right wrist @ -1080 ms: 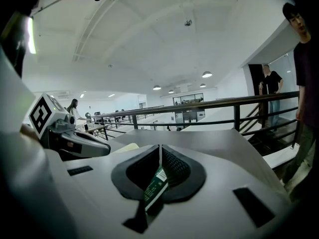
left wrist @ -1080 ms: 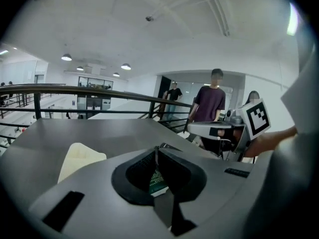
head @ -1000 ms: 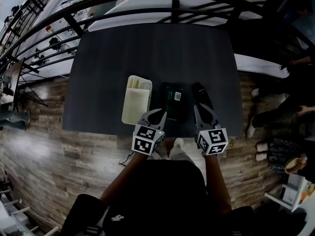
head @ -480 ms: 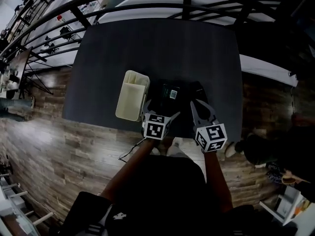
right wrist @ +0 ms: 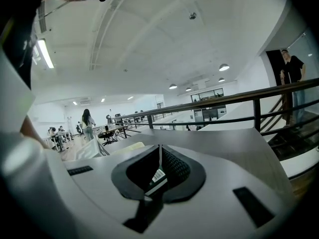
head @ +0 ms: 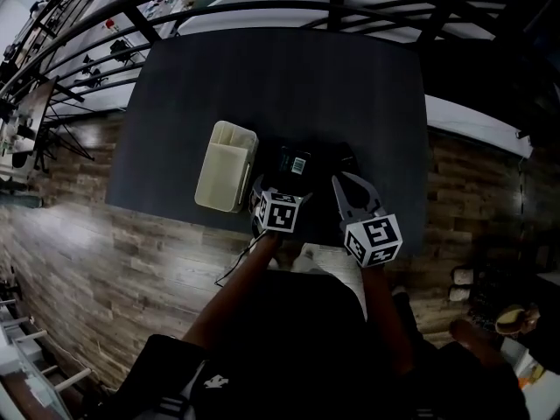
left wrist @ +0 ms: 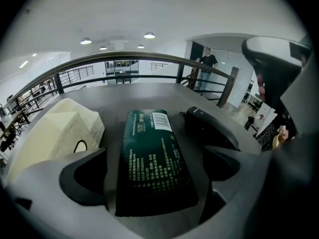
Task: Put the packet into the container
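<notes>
A dark green packet [head: 297, 166] with a white barcode label lies flat on the dark table [head: 280, 86]. The cream container [head: 225, 166] stands just left of it, open at the top. My left gripper [head: 280, 191] is at the packet's near end. In the left gripper view the packet [left wrist: 152, 158] lies between the jaws, which are opening; the pads do not touch it, and the container [left wrist: 52, 133] shows at the left. My right gripper [head: 343, 186] hovers right of the packet with its tips together; in its own view the right gripper [right wrist: 159, 156] holds nothing.
A black oblong object [head: 348, 156] lies on the table right of the packet, also visible as the black object [left wrist: 207, 128] in the left gripper view. A dark railing [head: 332, 3] runs behind the table. Wooden floor lies below the near edge.
My left gripper has moved right, from the container's near corner to the packet's near end, and its jaws have spread apart. The right gripper has shifted slightly left.
</notes>
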`<state>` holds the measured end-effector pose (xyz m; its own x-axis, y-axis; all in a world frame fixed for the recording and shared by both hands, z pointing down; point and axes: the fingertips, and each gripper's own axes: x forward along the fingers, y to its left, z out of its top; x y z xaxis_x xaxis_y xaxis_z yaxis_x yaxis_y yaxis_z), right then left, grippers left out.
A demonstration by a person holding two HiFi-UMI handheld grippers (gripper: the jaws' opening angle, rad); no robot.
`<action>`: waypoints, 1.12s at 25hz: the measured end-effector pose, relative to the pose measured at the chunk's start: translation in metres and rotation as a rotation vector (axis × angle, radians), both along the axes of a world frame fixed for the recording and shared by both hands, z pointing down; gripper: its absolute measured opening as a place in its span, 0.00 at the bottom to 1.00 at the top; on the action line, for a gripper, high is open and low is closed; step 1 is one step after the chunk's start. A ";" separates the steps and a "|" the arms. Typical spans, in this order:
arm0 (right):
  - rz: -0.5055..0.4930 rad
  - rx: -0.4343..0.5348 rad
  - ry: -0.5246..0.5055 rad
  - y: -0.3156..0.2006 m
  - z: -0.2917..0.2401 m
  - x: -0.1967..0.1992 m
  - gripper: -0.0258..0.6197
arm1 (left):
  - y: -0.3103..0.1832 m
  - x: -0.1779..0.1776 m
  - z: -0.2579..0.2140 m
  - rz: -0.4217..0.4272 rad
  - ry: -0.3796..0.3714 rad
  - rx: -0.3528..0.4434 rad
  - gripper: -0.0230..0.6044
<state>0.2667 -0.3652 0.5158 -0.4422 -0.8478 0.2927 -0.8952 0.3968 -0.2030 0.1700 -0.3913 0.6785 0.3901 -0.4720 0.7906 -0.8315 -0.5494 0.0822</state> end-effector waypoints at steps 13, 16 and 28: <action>-0.046 -0.011 -0.006 -0.007 0.002 -0.005 0.04 | 0.016 -0.009 0.022 0.023 -0.128 -0.162 0.74; -0.049 -0.013 -0.003 -0.008 0.002 -0.004 0.04 | 0.017 -0.006 0.018 0.056 -0.151 -0.114 0.72; -0.065 0.003 -0.018 -0.022 -0.004 -0.021 0.04 | 0.009 -0.025 -0.056 0.033 -0.012 -0.003 0.70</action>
